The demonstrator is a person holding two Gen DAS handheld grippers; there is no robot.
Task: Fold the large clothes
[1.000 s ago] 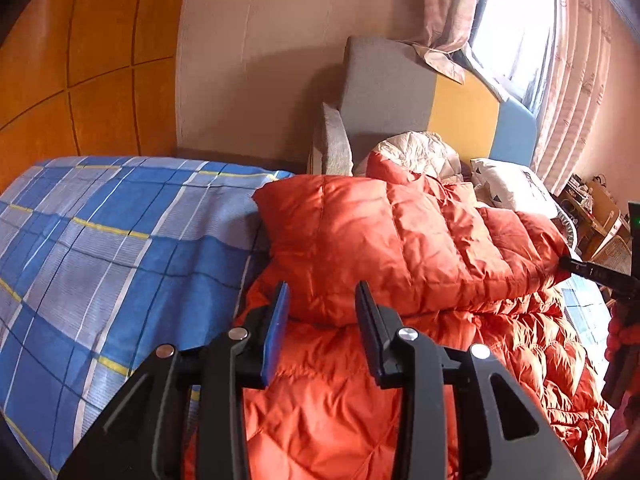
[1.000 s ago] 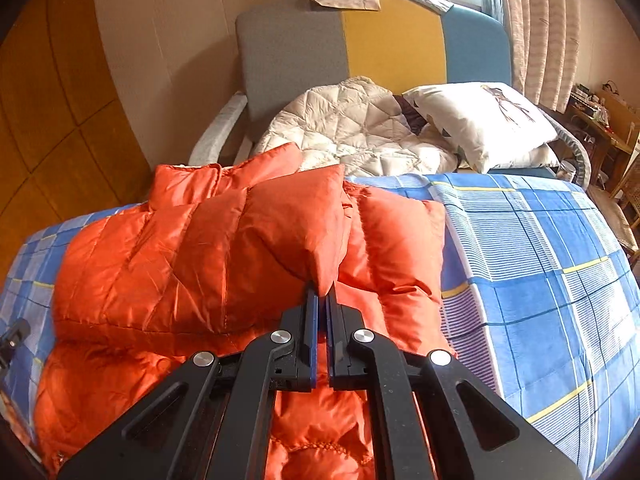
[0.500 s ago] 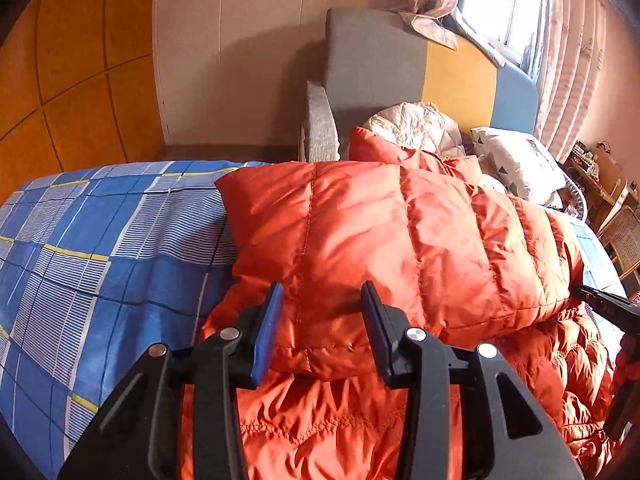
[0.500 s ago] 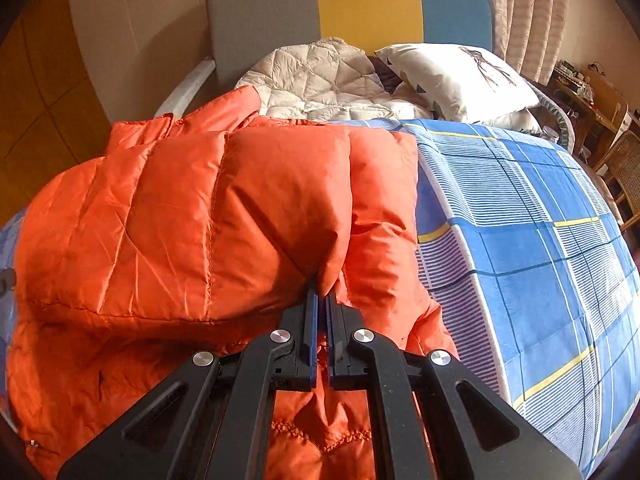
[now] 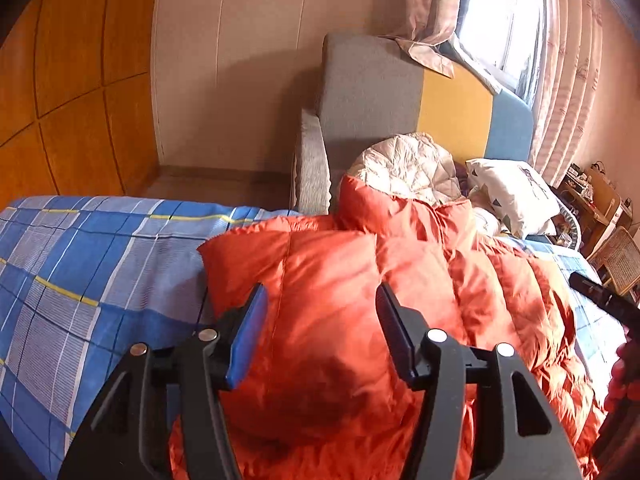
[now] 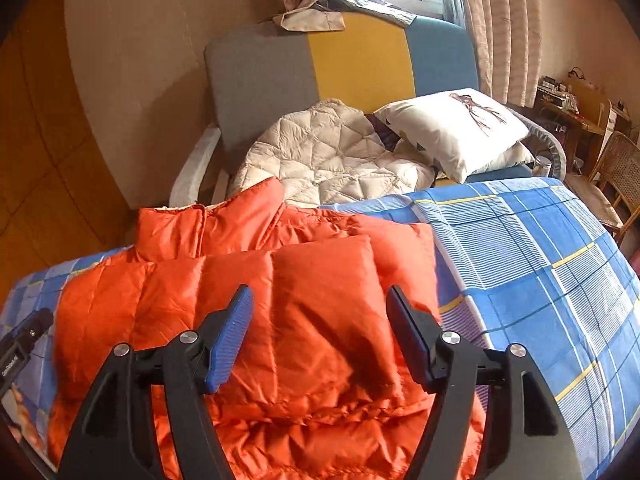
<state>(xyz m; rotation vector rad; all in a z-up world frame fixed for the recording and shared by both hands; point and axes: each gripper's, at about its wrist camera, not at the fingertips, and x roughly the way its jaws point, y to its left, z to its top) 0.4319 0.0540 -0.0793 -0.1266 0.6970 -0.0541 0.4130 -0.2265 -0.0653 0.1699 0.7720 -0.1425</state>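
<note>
On the blue plaid bedspread (image 6: 540,264) lies the orange down jacket (image 6: 280,300), collar toward the sofa (image 6: 360,60), its folded-over panel on top. I judge its long axis runs left to right across both views. My left gripper (image 5: 320,320) and right gripper (image 6: 320,320) hang spread wide above that panel, grasping nothing, one over each end. Neither is clearly nearer; the jacket lies directly ahead and below both.

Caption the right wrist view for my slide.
Open right hand-held gripper above folded orange puffer jacket on blue plaid bed.
</note>
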